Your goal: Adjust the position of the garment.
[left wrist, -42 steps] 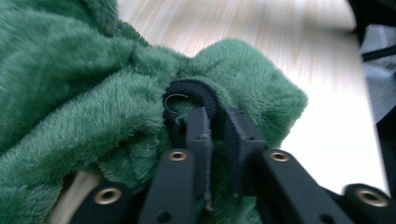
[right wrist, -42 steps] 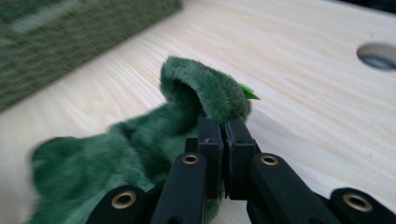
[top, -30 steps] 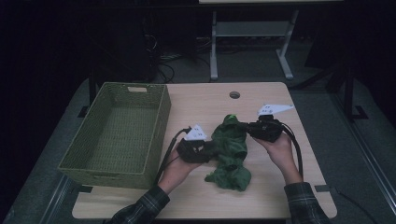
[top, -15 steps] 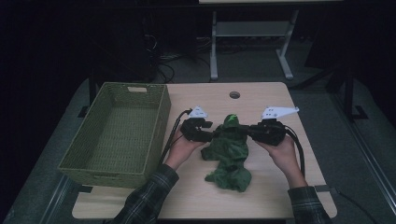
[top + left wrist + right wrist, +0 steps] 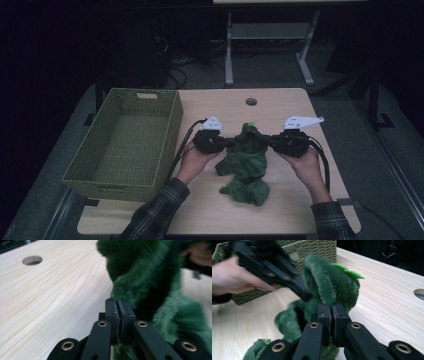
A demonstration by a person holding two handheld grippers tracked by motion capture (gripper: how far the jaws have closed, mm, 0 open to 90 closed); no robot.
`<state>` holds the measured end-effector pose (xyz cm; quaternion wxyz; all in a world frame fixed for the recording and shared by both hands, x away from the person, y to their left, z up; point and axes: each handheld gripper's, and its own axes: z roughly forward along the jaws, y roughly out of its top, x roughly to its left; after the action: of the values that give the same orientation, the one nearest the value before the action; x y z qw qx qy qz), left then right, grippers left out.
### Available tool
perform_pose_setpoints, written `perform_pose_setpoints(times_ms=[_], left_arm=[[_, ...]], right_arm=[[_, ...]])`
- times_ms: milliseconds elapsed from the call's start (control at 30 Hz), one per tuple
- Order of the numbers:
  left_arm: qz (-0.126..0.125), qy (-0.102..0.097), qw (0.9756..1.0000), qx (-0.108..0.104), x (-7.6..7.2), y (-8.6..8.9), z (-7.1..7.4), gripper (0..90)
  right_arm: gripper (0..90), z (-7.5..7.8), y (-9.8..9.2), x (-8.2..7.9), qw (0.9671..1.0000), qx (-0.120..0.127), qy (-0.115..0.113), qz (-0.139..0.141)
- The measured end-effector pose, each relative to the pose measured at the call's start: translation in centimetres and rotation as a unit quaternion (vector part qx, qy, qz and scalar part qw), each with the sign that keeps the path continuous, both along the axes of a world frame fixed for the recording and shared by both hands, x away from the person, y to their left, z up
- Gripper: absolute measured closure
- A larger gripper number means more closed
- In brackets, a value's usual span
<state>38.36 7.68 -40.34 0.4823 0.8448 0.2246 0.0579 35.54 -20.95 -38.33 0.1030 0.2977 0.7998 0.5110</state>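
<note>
A green fuzzy garment (image 5: 247, 157) with light green spikes lies mid-table, its upper part held up between both grippers. My left gripper (image 5: 231, 143) grips its left side; the jaws have just been closing, and in the left gripper view they (image 5: 119, 303) pinch a fold of the green pile (image 5: 150, 277). My right gripper (image 5: 270, 142) holds the opposite side. In the right gripper view its jaws (image 5: 331, 307) are shut on the fur (image 5: 324, 280), with the left gripper (image 5: 308, 296) beyond it. The lower part of the garment rests crumpled on the table.
A green woven basket (image 5: 115, 185) stands at the table's left and appears behind the garment as a woven wall (image 5: 317, 250). The wooden tabletop (image 5: 290, 102) has a round cable hole (image 5: 251, 101) near its far edge. A dark floor and metal desk legs lie beyond.
My left gripper has moved away from the person, up along the garment's left side, and has shut on it. The garment's top now stretches between both grippers. The right gripper stayed put.
</note>
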Motion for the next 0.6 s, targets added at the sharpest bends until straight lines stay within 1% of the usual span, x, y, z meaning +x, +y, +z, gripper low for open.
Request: perform_pose_setpoints(times_ms=[133,200,267,333,400,467,600], left_arm=[[-0.016,-0.017,0.9997,-0.005,-2.1,0.6,0.7,88.0],[-0.022,-0.020,0.9995,-0.006,-3.0,0.9,0.8,87.9],[-0.029,-0.024,0.9993,-0.005,-3.8,1.0,0.8,87.9],[-0.036,-0.024,0.9990,-0.008,-4.6,1.1,0.8,87.9],[-0.041,-0.031,0.9987,-0.007,-5.1,1.3,0.9,87.9],[-0.045,-0.034,0.9983,-0.011,-5.8,1.5,0.9,87.9],[-0.053,-0.040,0.9977,-0.010,-7.1,2.0,0.5,87.8]], right_arm=[[87.3,-0.1,-0.2,-0.6,1.0000,-0.002,-0.001,-0.005],[87.2,-0.4,-0.3,-1.1,1.0000,-0.005,0.000,-0.006],[87.2,-0.6,-0.4,-1.5,1.0000,-0.008,0.003,-0.005],[87.1,-0.8,-0.5,-2.0,0.9999,-0.008,0.003,-0.005],[87.2,-1.0,-0.6,-2.6,0.9999,-0.011,0.003,-0.003],[87.2,-1.1,-0.7,-3.3,0.9999,-0.011,0.003,-0.003],[87.2,-1.4,-1.1,-4.6,0.9998,-0.016,0.007,0.001]])
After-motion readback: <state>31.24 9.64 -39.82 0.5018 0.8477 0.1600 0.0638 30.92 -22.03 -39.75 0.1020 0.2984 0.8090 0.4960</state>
